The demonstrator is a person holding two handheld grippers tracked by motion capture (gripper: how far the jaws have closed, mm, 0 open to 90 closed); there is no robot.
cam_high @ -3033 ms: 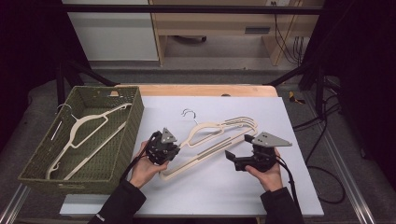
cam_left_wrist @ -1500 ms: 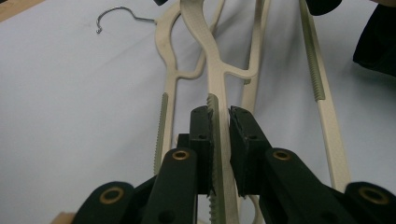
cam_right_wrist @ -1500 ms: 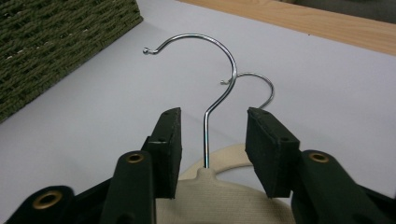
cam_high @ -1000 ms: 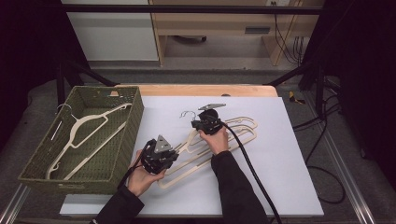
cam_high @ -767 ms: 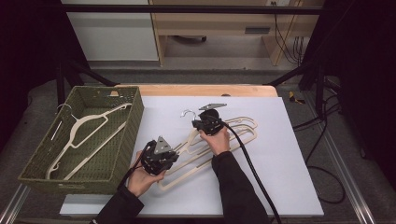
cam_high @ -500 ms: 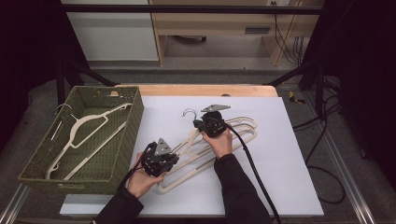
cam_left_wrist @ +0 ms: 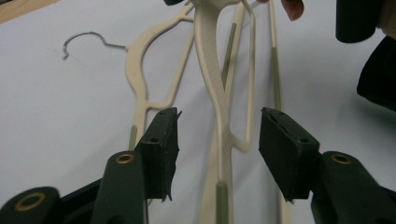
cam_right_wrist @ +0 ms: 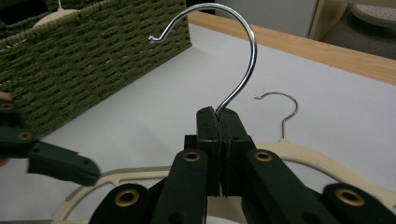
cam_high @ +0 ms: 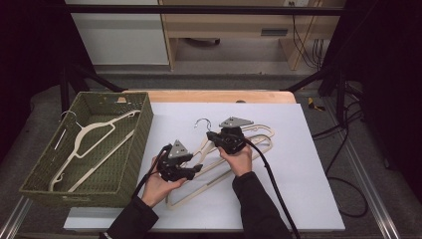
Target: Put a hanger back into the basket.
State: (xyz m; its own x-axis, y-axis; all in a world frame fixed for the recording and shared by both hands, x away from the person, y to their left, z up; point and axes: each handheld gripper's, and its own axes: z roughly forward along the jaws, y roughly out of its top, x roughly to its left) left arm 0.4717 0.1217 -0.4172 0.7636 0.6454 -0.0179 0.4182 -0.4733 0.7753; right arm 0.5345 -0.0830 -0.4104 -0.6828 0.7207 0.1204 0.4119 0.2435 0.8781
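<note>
Cream hangers beside wicker basket; right tongs pinch hook, left tongs spread.

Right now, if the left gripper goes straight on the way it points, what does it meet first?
The left gripper has just been opening its fingers, and the cream hanger's arm runs between them untouched. Straight ahead lies more of that hanger, then likely the right gripper holding its hook; depth is unclear.

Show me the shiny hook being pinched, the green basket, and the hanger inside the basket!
metal hook (cam_right_wrist: pixel 243 51), right gripper view, on its curved wire.
green wicker basket (cam_high: pixel 130 152), high view, on its right wall.
cream hanger (cam_high: pixel 89 130), high view, on its shoulder.
</note>
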